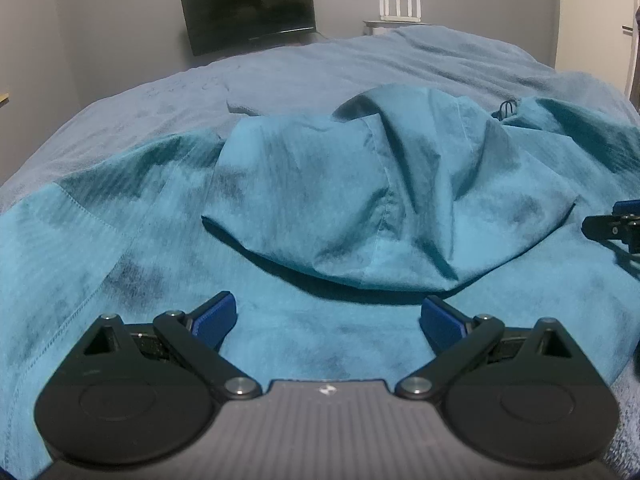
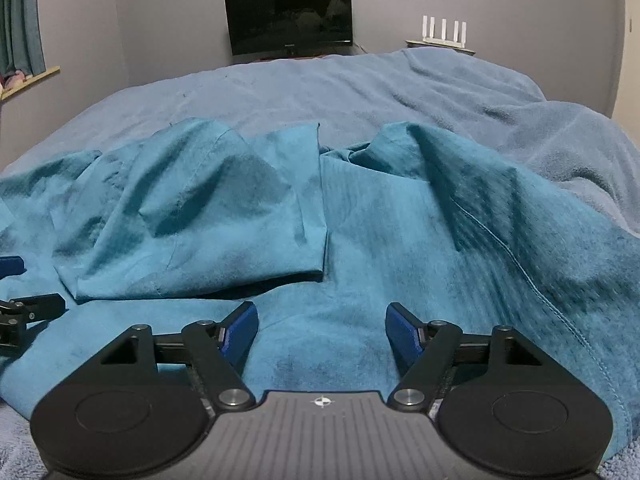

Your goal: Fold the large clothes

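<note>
A large teal garment (image 1: 328, 200) lies spread and rumpled on the bed, with a folded-over flap (image 1: 360, 220) bunched in its middle. In the left wrist view my left gripper (image 1: 328, 316) hovers open just above the near part of the cloth, nothing between its blue pads (image 1: 214, 318). In the right wrist view the same garment (image 2: 360, 240) fills the foreground, and my right gripper (image 2: 322, 330) is open over it, its blue pads (image 2: 240, 334) apart and empty. Each gripper shows at the edge of the other's view: the right gripper (image 1: 618, 224) and the left gripper (image 2: 20, 300).
A grey-blue blanket (image 2: 320, 88) covers the bed (image 1: 280, 72) beyond the garment. At the far wall a dark monitor (image 2: 289, 16) and a white router (image 2: 444, 32) on a small shelf. A curtained window sill (image 2: 24, 76) is at the left.
</note>
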Motion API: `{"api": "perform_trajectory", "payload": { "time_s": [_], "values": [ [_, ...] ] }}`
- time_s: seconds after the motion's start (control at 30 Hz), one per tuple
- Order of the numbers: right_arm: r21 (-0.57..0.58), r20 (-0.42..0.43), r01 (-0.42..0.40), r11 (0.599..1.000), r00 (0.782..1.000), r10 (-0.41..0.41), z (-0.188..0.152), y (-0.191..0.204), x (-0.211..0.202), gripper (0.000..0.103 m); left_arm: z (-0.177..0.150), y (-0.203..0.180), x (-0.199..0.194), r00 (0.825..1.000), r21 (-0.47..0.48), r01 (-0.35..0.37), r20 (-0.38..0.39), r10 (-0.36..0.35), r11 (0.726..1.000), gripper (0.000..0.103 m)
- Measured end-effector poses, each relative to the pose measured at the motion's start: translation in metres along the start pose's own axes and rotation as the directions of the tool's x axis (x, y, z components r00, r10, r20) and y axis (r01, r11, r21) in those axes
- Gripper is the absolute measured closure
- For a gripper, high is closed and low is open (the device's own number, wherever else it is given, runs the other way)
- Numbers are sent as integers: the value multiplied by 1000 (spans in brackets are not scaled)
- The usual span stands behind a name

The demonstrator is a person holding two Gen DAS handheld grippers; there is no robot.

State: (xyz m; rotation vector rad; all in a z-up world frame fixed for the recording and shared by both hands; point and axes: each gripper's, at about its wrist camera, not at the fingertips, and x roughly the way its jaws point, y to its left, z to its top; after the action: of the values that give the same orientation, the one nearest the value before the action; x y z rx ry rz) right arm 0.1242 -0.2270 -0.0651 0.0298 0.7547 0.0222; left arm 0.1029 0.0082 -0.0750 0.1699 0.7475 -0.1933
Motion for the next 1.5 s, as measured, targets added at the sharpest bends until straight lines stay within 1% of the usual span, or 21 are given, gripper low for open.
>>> {"api": "perform_trajectory", "payload": {
  "time_s": [0.1, 0.17, 0.2, 0.27, 0.33, 0.4, 0.47, 0.53, 0.6, 0.67, 0.73, 0.8, 0.87, 0.93, 1.0, 1.07, 1.17, 1.23, 1.3, 1.4, 1.5],
  "values": [
    [9, 2, -6, 1000, 1000, 6, 0, 0, -1, 30, -1, 3, 1, 1000, -5, 6, -5, -6, 1000, 3],
    [21, 8, -4, 1000, 1000, 4, 0, 0, -3, 33, 1, 5, -3, 1000, -12, 2, 1, -2, 1000, 3],
    [32, 21, 0, 1000, 1000, -1, 1, -2, -7, 35, 3, 7, -8, 1000, -14, -5, 20, 5, 1000, 3],
    [72, 96, -15, 997, 995, 8, 4, -5, -19, 34, 11, 17, -21, 997, -26, -3, 77, 5, 1000, 3],
    [116, 173, -50, 992, 985, 29, 11, -15, -30, 32, 24, 34, -30, 993, -68, 3, 116, 5, 998, 3],
    [131, 204, -46, 990, 979, 18, 20, -21, -36, 32, 41, 58, -33, 990, -120, -6, 138, 23, 993, 3],
    [131, 222, -33, 991, 975, 4, 33, -27, -37, 31, 58, 82, -29, 990, -157, -28, 134, 49, 987, 3],
    [104, 234, -9, 995, 972, -16, 46, -32, -35, 30, 74, 101, -19, 990, -157, -61, 115, 80, 986, 3],
    [68, 248, 44, 997, 967, -60, 62, -39, -30, 30, 90, 118, -1, 989, -137, -108, 83, 120, 985, 3],
    [53, 250, 74, 996, 965, -85, 79, -48, -21, 29, 104, 135, 19, 989, -146, -141, 30, 147, 979, 3],
    [61, 235, 88, 994, 967, -100, 96, -61, -4, 28, 113, 150, 40, 990, -178, -138, -21, 136, 974, 3],
    [59, 190, 104, 993, 975, -113, 111, -70, 17, 28, 119, 162, 61, 991, -212, -127, -57, 118, 969, 3],
    [85, 120, 87, 993, 988, -97, 124, -81, 42, 28, 119, 170, 79, 989, -219, -138, -86, 121, 966, 3],
    [99, 64, 77, 992, 994, -84, 131, -87, 63, 28, 116, 176, 94, 985, -207, -150, -110, 129, 967, 3],
    [85, 23, 87, 993, 996, -89, 135, -90, 81, 28, 107, 185, 105, 988, -218, -118, -120, 93, 969, 3],
    [73, -9, 83, 994, 997, -82, 136, -95, 97, 25, 96, 196, 114, 992, -272, -68, -120, 36, 960, 3],
    [98, -68, 4, 995, 998, 2, 133, -108, 118, 20, 82, 217, 119, 993, -383, 11, -104, -54, 924, 3],
    [124, -95, -51, 991, 994, 63, 129, -115, 129, 18, 79, 220, 122, 992, -401, 31, -102, -78, 915, 3],
    [161, -118, -85, 983, 987, 104, 123, -121, 140, 16, 80, 220, 129, 989, -386, 41, -114, -92, 922, 3],
    [236, -126, -142, 961, 976, 175, 118, -134, 152, 15, 86, 215, 141, 987, -337, 58, -121, -105, 940, 2],
    [260, -127, -185, 948, 966, 224, 118, -141, 160, 15, 90, 210, 156, 987, -295, 65, -124, -106, 953, 0]
  ]
}}
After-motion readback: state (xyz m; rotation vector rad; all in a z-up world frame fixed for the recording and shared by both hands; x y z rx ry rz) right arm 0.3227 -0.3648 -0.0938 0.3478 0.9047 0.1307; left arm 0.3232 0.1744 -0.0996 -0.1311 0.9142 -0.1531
